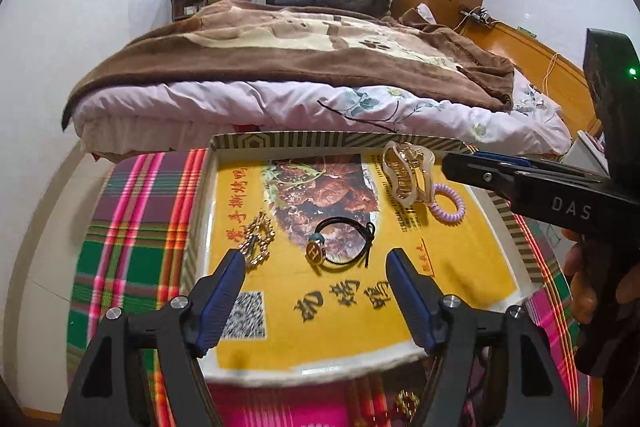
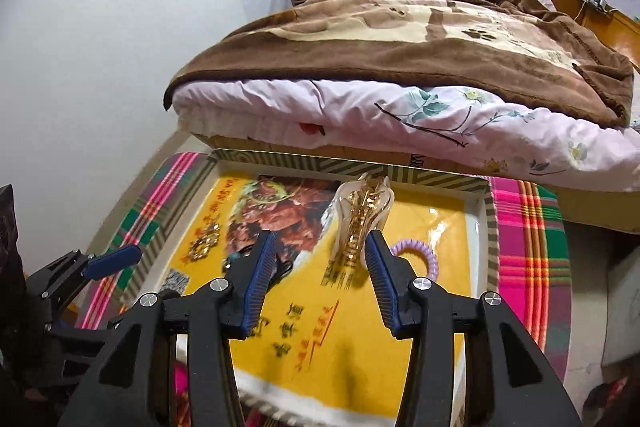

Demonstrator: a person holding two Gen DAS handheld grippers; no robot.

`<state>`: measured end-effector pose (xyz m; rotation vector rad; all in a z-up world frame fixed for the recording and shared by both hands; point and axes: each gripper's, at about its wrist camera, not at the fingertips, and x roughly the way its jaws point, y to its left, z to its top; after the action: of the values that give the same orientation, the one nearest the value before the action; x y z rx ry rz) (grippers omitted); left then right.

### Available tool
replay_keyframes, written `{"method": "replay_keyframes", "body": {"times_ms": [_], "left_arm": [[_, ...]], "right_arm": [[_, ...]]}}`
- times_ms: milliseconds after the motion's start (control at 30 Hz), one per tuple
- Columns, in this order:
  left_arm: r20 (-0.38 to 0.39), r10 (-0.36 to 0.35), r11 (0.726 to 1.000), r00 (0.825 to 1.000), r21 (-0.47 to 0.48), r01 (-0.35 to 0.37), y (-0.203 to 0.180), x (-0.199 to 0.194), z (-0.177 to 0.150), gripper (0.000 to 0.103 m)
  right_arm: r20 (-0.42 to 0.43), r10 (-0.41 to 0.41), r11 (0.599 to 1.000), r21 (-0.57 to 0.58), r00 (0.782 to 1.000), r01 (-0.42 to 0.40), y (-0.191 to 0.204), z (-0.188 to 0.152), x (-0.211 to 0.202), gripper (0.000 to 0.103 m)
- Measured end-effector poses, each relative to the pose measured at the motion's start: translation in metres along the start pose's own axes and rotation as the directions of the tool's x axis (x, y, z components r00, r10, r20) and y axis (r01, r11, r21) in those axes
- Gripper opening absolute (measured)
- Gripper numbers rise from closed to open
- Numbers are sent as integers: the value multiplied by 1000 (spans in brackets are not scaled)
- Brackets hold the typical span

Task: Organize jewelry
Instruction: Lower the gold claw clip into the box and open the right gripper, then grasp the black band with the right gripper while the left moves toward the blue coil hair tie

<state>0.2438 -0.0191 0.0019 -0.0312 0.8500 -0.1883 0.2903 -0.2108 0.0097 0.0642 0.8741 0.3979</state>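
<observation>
The left gripper hangs with jaws apart and nothing between them above the shallow yellow-lined cardboard tray. Beyond its tips lies the black elastic hair tie with a round gold charm; a gold chain piece lies just past its left finger. The right gripper is released too, its blue pads clear of the translucent gold-toothed claw clip, which lies in the tray ahead, beside a lilac spiral hair tie.
</observation>
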Motion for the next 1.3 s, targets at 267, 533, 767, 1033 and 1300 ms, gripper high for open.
{"method": "replay_keyframes", "body": {"times_ms": [267, 533, 767, 1033, 1300], "left_arm": [[36, 5, 1000, 999, -1, -5, -2, -40, -17, 73], [63, 8, 1000, 998, -7, -7, 1, -71, -37, 73], [72, 15, 1000, 997, -21, -13, 6, -89, -54, 75], [51, 16, 998, 999, -61, -13, 21, -95, -82, 75], [35, 23, 995, 999, -101, -19, 37, -94, -110, 75]], "right_arm": [[37, 7, 1000, -10, 999, -7, 10, -25, -39, 48], [61, -2, 1000, -18, 998, 3, 17, -48, -64, 48], [69, 3, 1000, 1, 998, -3, 18, -72, -78, 48], [64, -37, 998, 46, 997, 34, 2, -106, -89, 48], [46, -100, 990, 107, 994, 95, -20, -144, -90, 48]]}}
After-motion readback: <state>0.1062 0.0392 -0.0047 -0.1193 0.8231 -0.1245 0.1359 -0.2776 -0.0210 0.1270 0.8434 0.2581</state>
